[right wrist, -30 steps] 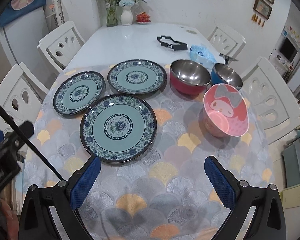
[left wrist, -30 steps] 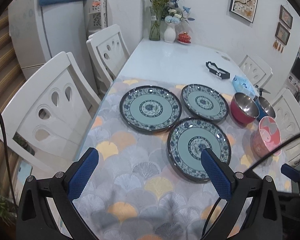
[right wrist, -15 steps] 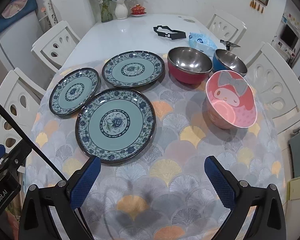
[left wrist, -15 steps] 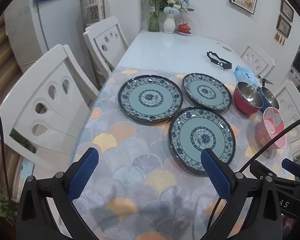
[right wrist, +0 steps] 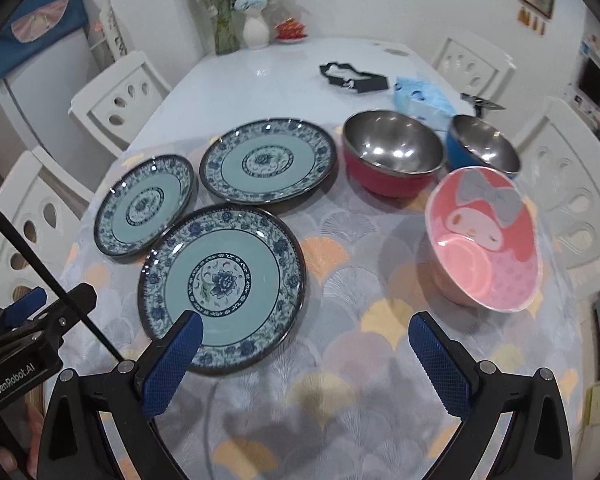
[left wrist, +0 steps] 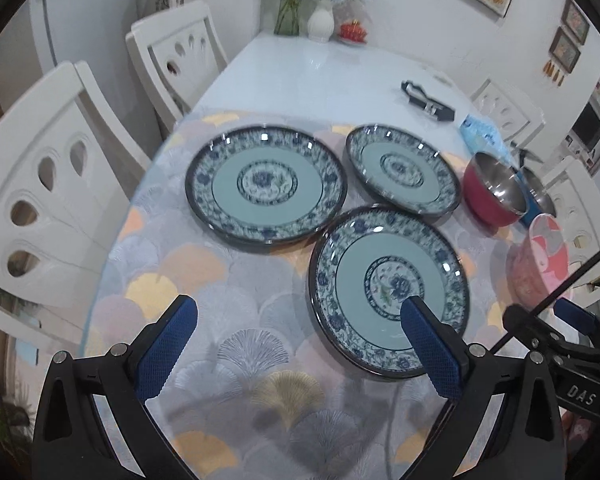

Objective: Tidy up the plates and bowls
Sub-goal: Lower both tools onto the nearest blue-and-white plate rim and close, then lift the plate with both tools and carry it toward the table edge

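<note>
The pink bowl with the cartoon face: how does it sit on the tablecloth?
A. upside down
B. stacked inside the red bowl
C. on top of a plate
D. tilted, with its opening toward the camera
D: the pink bowl leans so its inside shows, apart from the red bowl and the plates.

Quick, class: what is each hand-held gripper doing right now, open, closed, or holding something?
Left hand-held gripper: open, holding nothing.
Right hand-held gripper: open, holding nothing.
</note>
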The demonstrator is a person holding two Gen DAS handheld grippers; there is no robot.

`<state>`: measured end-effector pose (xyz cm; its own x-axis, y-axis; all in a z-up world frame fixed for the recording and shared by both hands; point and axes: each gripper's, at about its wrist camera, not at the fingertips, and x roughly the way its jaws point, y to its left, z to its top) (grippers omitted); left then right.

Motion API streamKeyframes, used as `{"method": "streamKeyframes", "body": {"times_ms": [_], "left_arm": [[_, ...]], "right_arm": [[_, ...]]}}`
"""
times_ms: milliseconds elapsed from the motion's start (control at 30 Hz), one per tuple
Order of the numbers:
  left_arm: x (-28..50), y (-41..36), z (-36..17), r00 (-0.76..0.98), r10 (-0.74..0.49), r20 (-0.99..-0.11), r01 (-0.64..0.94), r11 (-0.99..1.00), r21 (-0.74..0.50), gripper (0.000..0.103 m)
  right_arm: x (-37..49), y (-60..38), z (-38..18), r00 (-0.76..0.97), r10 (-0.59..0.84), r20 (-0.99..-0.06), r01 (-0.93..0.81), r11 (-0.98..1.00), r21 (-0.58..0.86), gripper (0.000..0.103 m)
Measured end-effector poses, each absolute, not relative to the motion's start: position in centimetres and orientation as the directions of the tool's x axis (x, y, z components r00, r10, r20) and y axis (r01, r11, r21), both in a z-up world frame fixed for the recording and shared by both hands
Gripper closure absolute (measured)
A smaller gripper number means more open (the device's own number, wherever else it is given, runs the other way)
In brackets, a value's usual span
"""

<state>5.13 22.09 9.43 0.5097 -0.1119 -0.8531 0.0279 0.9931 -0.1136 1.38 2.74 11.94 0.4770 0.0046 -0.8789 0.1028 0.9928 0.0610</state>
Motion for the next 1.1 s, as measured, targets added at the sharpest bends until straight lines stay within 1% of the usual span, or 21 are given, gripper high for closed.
{"method": "streamKeyframes", "body": {"times_ms": [67,100,133,167,200,233,267,367,433,467,500,533,667,733,833,867,900,967,1100], "left_arm": [[5.5,22.0,8.8,0.500,-0.119,-0.858,0.021,0.992,-0.125,0.003],[5.6,22.0,8.5,0.500,-0.118,-0.858,0.019,0.992,-0.125,0.003],[5.7,21.9,8.2,0.500,-0.112,-0.859,0.015,0.993,-0.121,0.003],[5.9,21.7,7.8,0.496,-0.106,-0.862,0.013,0.993,-0.114,0.003],[6.1,21.6,7.3,0.487,-0.101,-0.868,0.010,0.994,-0.110,0.006],[6.3,21.5,6.9,0.478,-0.104,-0.872,0.009,0.993,-0.114,0.009],[6.5,21.6,6.6,0.470,-0.109,-0.876,0.009,0.993,-0.119,0.010],[6.9,21.6,5.6,0.451,-0.109,-0.886,0.001,0.992,-0.122,0.011],[7.1,21.8,5.1,0.440,-0.116,-0.890,-0.007,0.991,-0.133,0.019],[7.2,21.8,4.8,0.434,-0.119,-0.893,-0.011,0.991,-0.137,0.020],[7.3,21.9,4.6,0.428,-0.124,-0.895,-0.012,0.990,-0.143,0.025],[7.4,21.9,4.3,0.421,-0.134,-0.897,-0.011,0.988,-0.152,0.033],[7.6,22.0,3.6,0.402,-0.165,-0.901,-0.004,0.983,-0.182,0.043],[7.7,22.0,3.3,0.394,-0.186,-0.900,0.004,0.980,-0.201,0.059],[8.0,22.0,2.7,0.376,-0.214,-0.902,0.011,0.974,-0.227,0.071],[8.0,22.0,2.6,0.377,-0.221,-0.899,0.013,0.972,-0.234,0.074],[8.1,22.0,2.6,0.379,-0.237,-0.895,0.019,0.969,-0.248,0.078],[8.2,22.2,2.5,0.375,-0.263,-0.889,0.023,0.961,-0.275,0.081],[8.4,22.4,2.3,0.372,-0.299,-0.879,0.027,0.950,-0.311,0.081]], "right_arm": [[2.4,2.7,10.9,0.460,0.024,-0.887,0.089,0.993,0.073,0.011],[3.0,2.6,10.3,0.447,0.045,-0.894,0.080,0.993,0.090,0.013],[3.5,2.4,9.6,0.429,0.062,-0.901,0.080,0.991,0.106,0.019],[3.8,2.3,9.1,0.419,0.069,-0.905,0.083,0.990,0.114,0.021],[4.2,2.0,8.5,0.403,0.083,-0.912,0.088,0.988,0.129,0.022],[4.6,1.7,7.8,0.389,0.099,-0.916,0.092,0.985,0.146,0.026],[4.8,1.5,7.5,0.383,0.108,-0.917,0.093,0.983,0.155,0.031],[5.5,1.2,6.5,0.362,0.117,-0.925,0.085,0.984,0.158,0.034],[5.9,1.0,6.1,0.356,0.129,-0.926,0.080,0.983,0.168,0.036],[6.1,0.9,6.0,0.354,0.139,-0.925,0.075,0.981,0.176,0.039],[6.3,0.9,5.9,0.350,0.146,-0.925,0.070,0.981,0.181,0.040],[6.4,0.9,5.7,0.348,0.151,-0.925,0.067,0.981,0.185,0.042],[7.1,0.8,5.1,0.331,0.178,-0.927,0.059,0.976,0.209,0.053],[7.2,0.9,4.8,0.328,0.194,-0.924,0.054,0.973,0.224,0.057],[7.3,0.8,4.2,0.321,0.226,-0.920,0.052,0.965,0.256,0.066],[7.4,0.8,4.1,0.318,0.227,-0.920,0.053,0.965,0.256,0.069],[7.4,0.8,3.9,0.317,0.223,-0.922,0.050,0.967,0.252,0.071],[7.4,0.9,3.8,0.324,0.220,-0.920,0.041,0.968,0.246,0.075],[7.6,0.9,3.6,0.331,0.241,-0.912,0.034,0.963,0.267,0.076]]}}
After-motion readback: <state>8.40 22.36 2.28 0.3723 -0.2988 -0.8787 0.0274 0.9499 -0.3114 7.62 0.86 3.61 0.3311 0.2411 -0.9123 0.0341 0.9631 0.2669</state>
